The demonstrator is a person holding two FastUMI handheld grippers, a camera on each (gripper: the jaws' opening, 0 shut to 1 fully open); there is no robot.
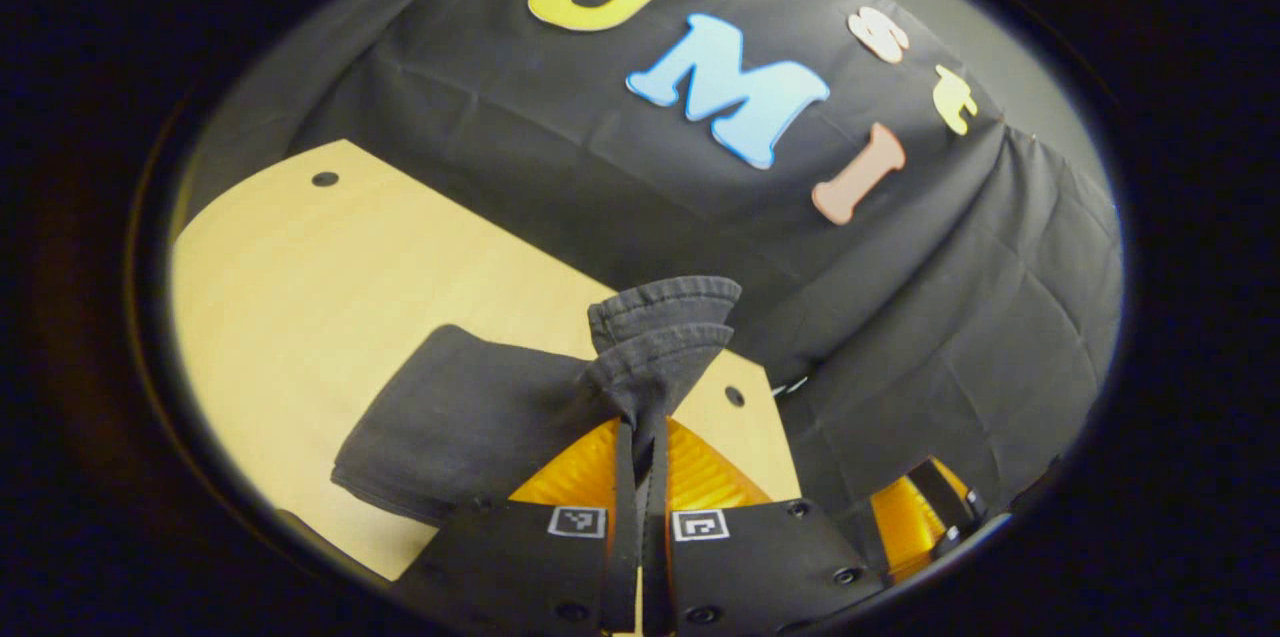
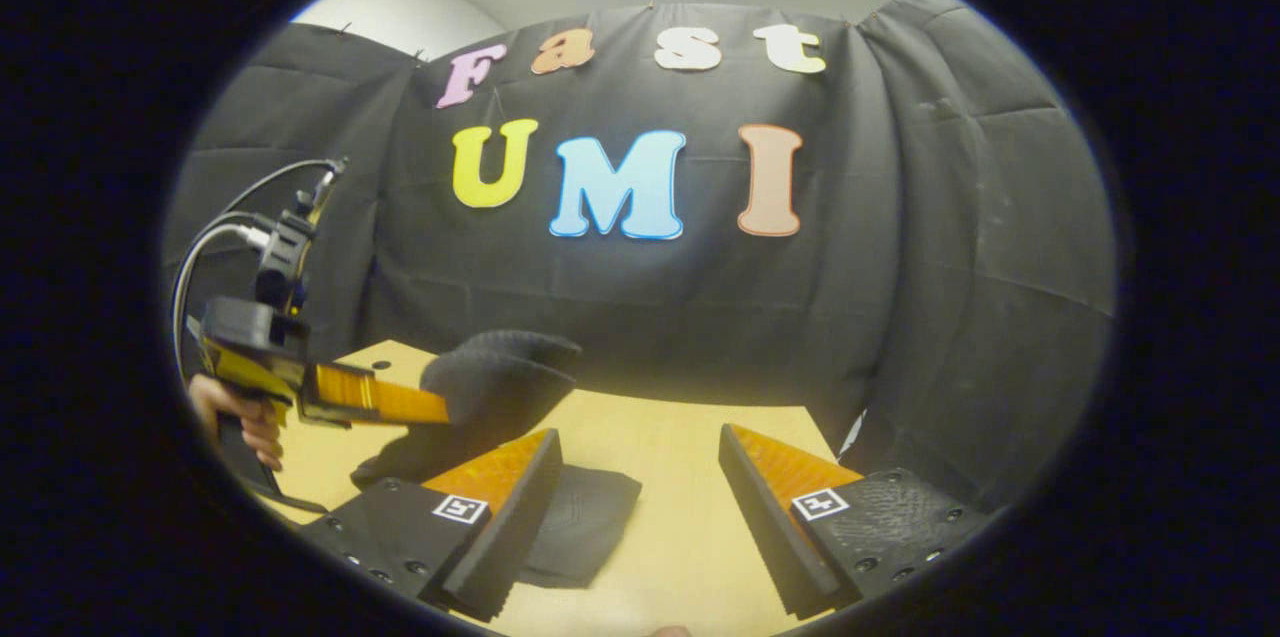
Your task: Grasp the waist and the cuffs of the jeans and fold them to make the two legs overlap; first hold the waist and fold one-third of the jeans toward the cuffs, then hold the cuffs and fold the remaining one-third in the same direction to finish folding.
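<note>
Dark grey jeans (image 1: pixel 470 427), partly folded, lie on the table; their cuffs (image 1: pixel 665 317) stand lifted, pinched between the left tongs (image 1: pixel 640 437).

Your left gripper view rides low over the wooden table (image 1: pixel 300 257), tilted, facing the black cloth wall (image 1: pixel 560 167) and very close to the jeans (image 1: pixel 470 427) bunched right at its own fingertips. Your right gripper view sits level, just above the table (image 2: pixel 680 477) near its front edge, facing the wall (image 2: pixel 900 297) square on, a bit farther back from the jeans (image 2: pixel 500 377). Both views share the tabletop, the jeans and the wall. The right gripper view also catches your left gripper (image 2: pixel 440 409) and the hand (image 2: pixel 240 417) holding it, at its left side.
</note>
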